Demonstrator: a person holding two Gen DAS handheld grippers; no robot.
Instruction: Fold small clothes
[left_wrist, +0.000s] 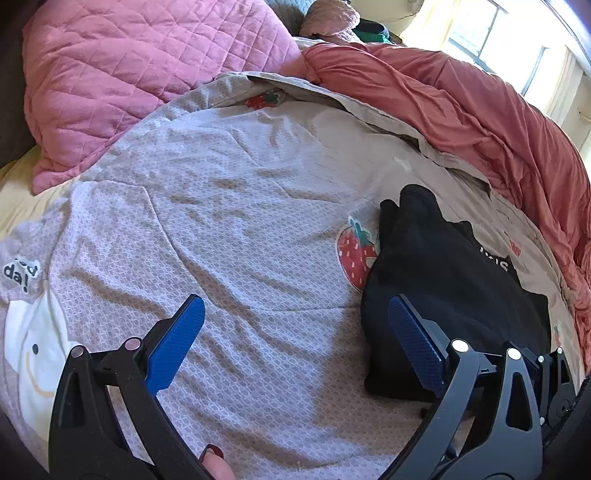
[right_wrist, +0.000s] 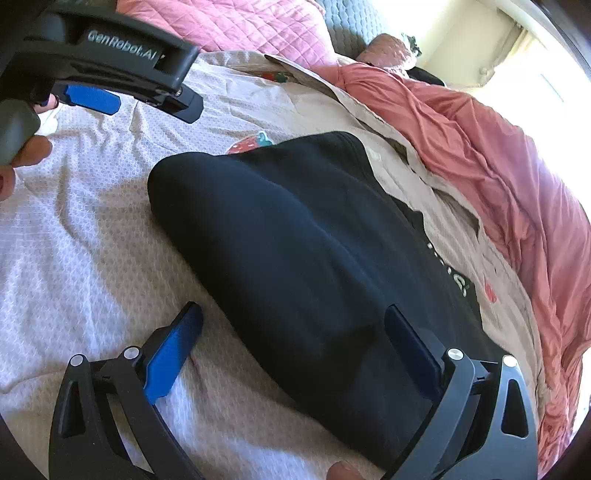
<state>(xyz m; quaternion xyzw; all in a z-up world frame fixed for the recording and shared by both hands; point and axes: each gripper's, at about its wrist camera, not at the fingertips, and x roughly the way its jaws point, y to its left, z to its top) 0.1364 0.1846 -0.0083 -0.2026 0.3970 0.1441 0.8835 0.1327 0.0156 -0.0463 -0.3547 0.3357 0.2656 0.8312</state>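
Both tongs gape empty: black garment lies between the right gripper fingers, right of the left gripper.

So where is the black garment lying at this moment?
The black garment lies on the patterned bedspread, filling the middle of the right wrist view. A strawberry print borders its left, and the red blanket lies beyond it.

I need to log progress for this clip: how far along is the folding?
Done: the black garment lies on the patterned bedspread in a compact shape, apparently already folded over at least once, white lettering showing at one edge. In hand: nothing; the left gripper and right gripper are both open, the right one over the garment's near end. Left: any final fold. No other small clothes are clearly visible.
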